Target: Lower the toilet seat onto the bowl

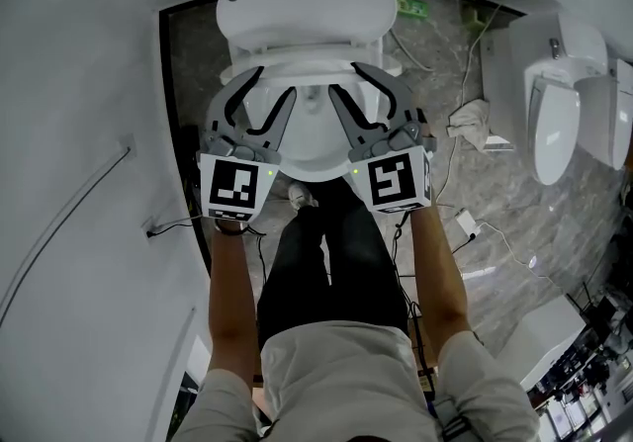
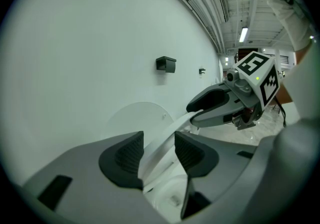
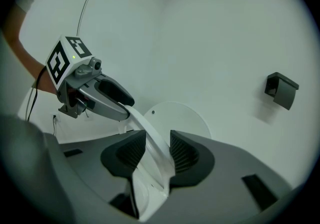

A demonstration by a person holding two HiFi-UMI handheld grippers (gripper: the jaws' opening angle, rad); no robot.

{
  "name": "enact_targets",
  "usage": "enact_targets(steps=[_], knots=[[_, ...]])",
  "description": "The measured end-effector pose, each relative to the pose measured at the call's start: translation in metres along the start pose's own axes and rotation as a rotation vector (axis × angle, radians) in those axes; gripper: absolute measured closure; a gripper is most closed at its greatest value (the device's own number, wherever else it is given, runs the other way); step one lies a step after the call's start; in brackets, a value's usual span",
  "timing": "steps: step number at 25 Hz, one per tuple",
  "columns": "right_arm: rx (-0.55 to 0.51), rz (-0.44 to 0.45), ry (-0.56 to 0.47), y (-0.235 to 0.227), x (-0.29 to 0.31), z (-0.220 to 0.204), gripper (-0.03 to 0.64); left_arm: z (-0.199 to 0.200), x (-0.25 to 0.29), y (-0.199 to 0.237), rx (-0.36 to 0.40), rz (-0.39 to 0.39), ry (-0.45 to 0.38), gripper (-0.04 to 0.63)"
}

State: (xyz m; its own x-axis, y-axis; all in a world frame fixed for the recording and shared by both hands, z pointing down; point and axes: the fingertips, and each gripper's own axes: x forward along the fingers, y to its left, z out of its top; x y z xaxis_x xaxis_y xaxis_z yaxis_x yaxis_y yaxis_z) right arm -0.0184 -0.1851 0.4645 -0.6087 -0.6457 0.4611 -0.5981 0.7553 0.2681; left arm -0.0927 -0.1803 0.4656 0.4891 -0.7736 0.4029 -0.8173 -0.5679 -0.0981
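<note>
A white toilet stands below me with its lid upright against the wall. The toilet seat hangs tilted above the bowl. My left gripper is shut on the seat's left side, and my right gripper on its right side. In the left gripper view the seat's rim runs between the two pads of the left gripper, with the right gripper further along the rim. In the right gripper view the rim fills the gap of the right gripper.
The person's legs stand right in front of the bowl. Two more white toilets stand on the stone floor at the right, beside a crumpled cloth and loose cables. A dark box sits on the wall.
</note>
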Motion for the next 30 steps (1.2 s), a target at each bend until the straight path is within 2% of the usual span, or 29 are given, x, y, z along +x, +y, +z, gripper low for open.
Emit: enact_targets(steps=[10, 30], knots=[[0.013, -0.017, 0.027, 0.021, -0.015, -0.016, 0.445, -0.017, -0.015, -0.019, 0.013, -0.024, 0.024, 0.394], [0.016, -0.036, 0.043, 0.048, -0.035, -0.034, 0.439, -0.036, -0.035, -0.046, 0.022, -0.035, 0.02, 0.39]])
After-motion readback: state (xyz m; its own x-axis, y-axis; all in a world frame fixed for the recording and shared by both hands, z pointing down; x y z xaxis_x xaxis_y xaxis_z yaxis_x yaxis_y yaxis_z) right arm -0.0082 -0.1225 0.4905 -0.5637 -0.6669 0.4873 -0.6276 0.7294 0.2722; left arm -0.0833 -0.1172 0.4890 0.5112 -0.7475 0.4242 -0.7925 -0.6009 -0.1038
